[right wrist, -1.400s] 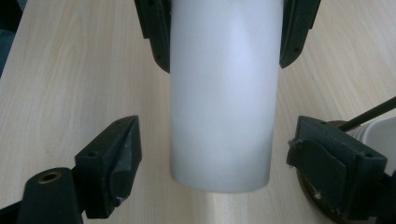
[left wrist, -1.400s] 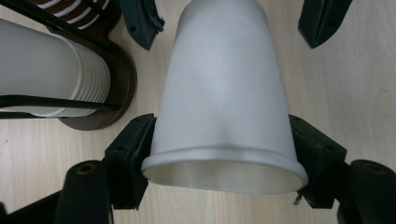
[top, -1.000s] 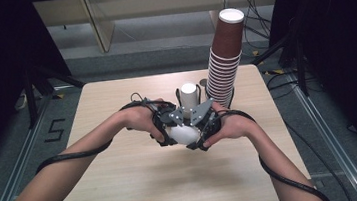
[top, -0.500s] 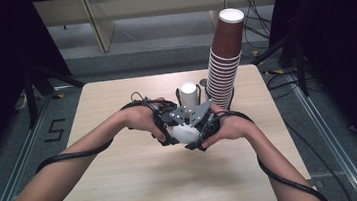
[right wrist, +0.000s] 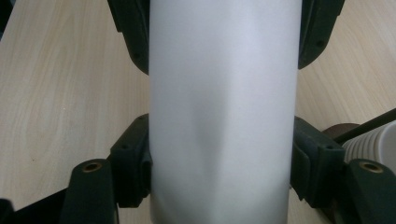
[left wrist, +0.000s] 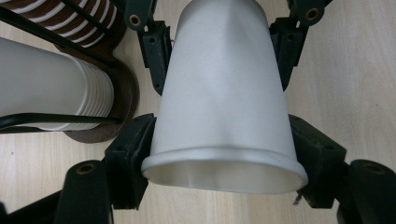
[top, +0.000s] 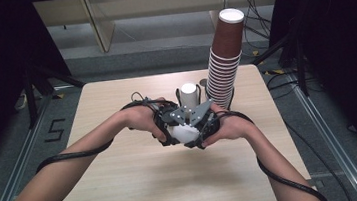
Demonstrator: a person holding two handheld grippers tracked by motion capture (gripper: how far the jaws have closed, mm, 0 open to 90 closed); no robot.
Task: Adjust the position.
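Both grippers clamp one white cup above mid-table. Left gripper: jaws pressed on the cup's sides near the rim. Right gripper: jaws tight on the wall, which is dented (crease visible). Just behind, a white stack and a tall brown stack.

The bench's far right corner is blocked by a brown cup stack and a white cup stack. Free passage is left along the near edge and left side.
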